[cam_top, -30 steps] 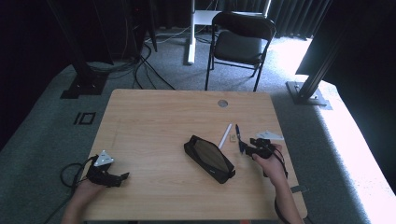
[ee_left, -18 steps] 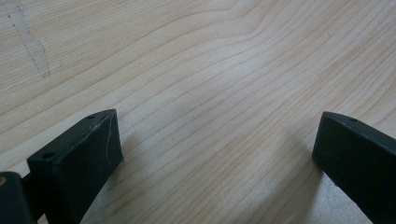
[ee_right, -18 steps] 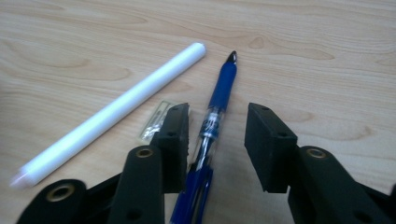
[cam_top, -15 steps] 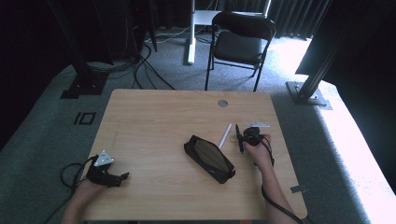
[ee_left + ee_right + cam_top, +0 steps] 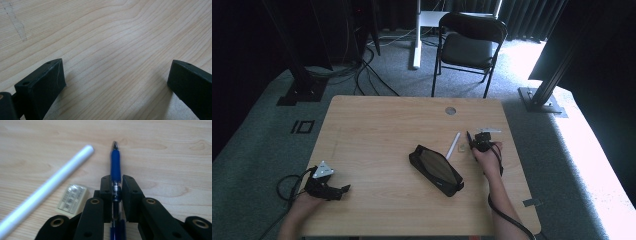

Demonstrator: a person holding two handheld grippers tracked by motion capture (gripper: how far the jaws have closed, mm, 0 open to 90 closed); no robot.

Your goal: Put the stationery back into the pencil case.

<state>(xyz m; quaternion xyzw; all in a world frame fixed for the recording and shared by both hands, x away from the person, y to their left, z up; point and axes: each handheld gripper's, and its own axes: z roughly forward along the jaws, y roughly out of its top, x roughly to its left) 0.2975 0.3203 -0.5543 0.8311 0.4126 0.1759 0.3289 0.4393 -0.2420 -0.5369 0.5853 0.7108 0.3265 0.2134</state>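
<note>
High view: a table (image 5: 377, 125) carries a black case (image 5: 435, 170) near its middle, with a white stick (image 5: 453, 145) just right of it. The right gripper (image 5: 474, 145) sits beside the stick, a hand (image 5: 488, 159) behind it. The left gripper (image 5: 336, 190) rests at the near left corner.

Left gripper view: its 2 jaws stand wide apart over bare wood, holding nothing.

Right gripper view: the 2 jaws are clamped on a blue pen (image 5: 115, 166), tip pointing away. The stick (image 5: 47, 186) lies to its left, an eraser (image 5: 72, 199) between them.
</note>
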